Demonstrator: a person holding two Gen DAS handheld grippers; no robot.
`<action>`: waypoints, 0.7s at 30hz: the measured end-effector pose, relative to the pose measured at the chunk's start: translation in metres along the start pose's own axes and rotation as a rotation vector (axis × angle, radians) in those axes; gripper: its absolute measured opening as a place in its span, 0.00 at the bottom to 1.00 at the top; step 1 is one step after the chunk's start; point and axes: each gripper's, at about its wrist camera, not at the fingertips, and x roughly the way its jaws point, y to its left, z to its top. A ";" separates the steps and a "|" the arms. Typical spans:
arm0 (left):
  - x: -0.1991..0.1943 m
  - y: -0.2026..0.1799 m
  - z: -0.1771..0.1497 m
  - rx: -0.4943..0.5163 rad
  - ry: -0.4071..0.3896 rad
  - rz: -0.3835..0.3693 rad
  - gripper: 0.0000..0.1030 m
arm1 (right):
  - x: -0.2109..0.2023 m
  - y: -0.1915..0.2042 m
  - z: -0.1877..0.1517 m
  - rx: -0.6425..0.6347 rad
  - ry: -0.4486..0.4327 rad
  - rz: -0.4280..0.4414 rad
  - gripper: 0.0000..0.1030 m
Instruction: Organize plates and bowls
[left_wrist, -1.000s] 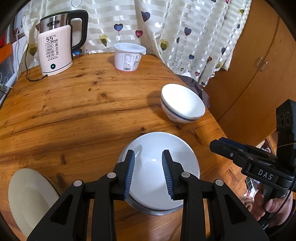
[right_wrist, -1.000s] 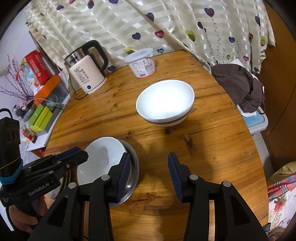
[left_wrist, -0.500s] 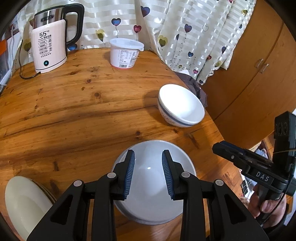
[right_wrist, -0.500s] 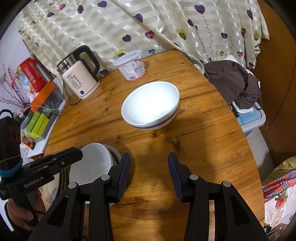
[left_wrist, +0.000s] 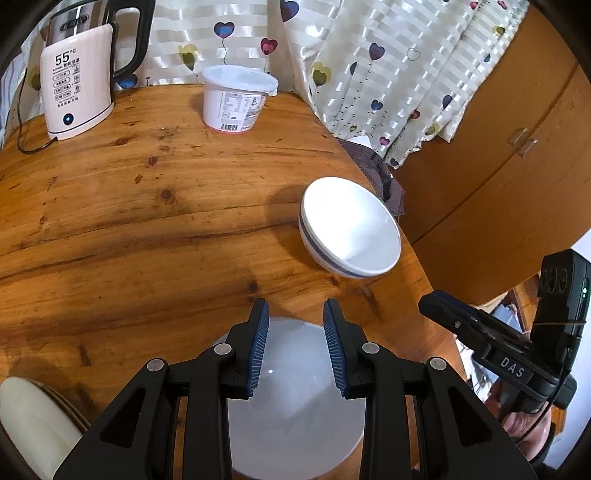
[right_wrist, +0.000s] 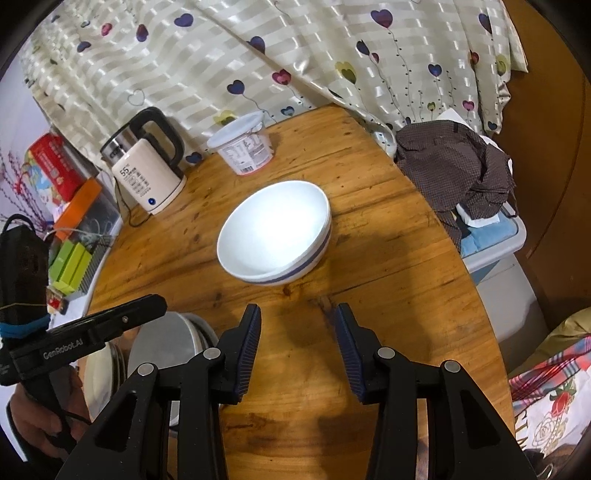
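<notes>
Round wooden table by a heart-print curtain, kettle and tub at the back. Blue-striped bowl sits mid-table, another bowl under the left gripper. Both it and the right gripper are spread apart, holding nothing.

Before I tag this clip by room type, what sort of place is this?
Probably a home dining corner: a round wooden table holding an electric kettle and a white bowl, with a heart-print curtain behind.

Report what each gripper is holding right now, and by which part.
Nothing is held. The left gripper hangs open above the plain white bowl; the right gripper is open over bare table, short of the blue-banded bowl.
</notes>
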 end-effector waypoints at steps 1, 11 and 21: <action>0.002 0.001 0.003 -0.008 0.005 -0.002 0.31 | 0.001 -0.001 0.002 0.003 0.001 0.003 0.37; 0.025 -0.006 0.035 -0.027 0.022 -0.032 0.31 | 0.016 -0.015 0.023 0.032 -0.010 0.013 0.31; 0.056 -0.009 0.053 -0.056 0.067 -0.050 0.31 | 0.039 -0.026 0.042 0.066 -0.002 0.018 0.27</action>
